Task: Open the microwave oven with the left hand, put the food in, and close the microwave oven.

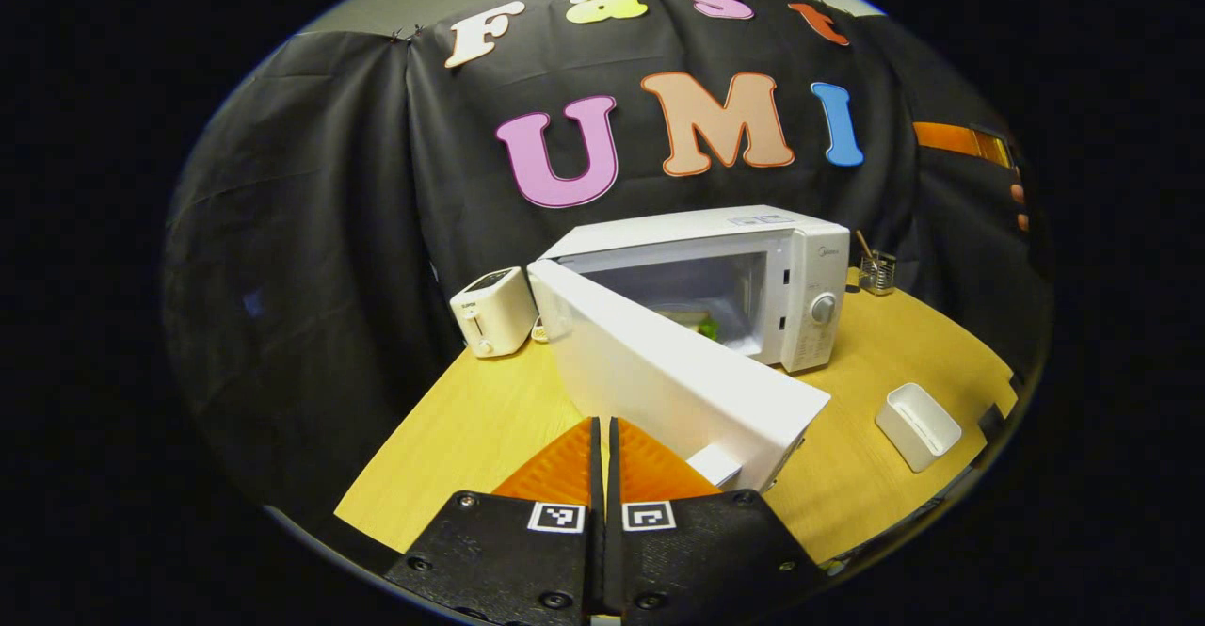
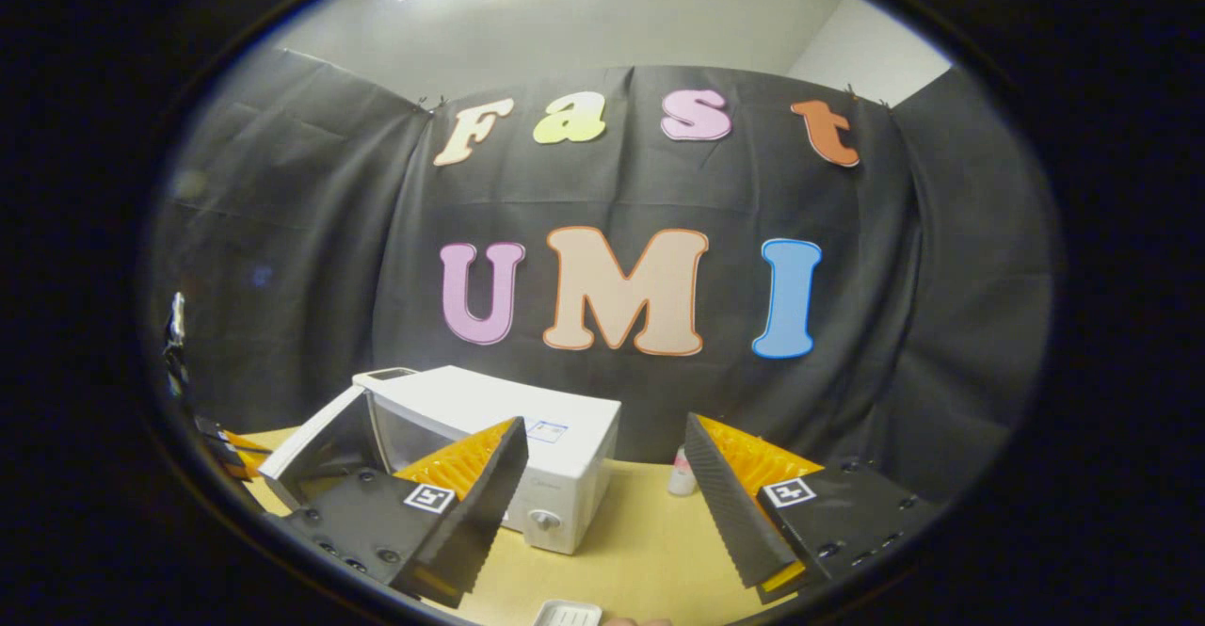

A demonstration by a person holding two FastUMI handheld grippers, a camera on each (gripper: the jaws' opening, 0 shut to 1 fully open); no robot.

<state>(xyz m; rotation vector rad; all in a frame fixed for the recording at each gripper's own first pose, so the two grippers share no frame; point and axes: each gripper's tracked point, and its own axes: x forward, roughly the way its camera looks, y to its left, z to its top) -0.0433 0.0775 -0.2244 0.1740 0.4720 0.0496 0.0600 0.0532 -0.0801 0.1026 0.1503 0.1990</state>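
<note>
The white microwave (image 1: pixel 800 268) stands on the wooden table, and its door (image 1: pixel 659 372) is swung wide open toward me. Inside the cavity lies some food (image 1: pixel 704 326) with green and yellow in it. My left gripper (image 1: pixel 603 424) is shut with nothing between its orange fingers, and its tips are just beside the outer face of the door. In the right gripper view, my right gripper (image 2: pixel 603 424) hangs open and empty above the table, to the right of the microwave (image 2: pixel 471 400) and its open door (image 2: pixel 320 442).
A white toaster (image 1: pixel 494 311) stands left of the microwave. A glass jar with sticks (image 1: pixel 877 271) is behind it on the right. A small white tray (image 1: pixel 918 424) lies near the table's right edge. A small bottle (image 2: pixel 680 475) stands by the cloth wall.
</note>
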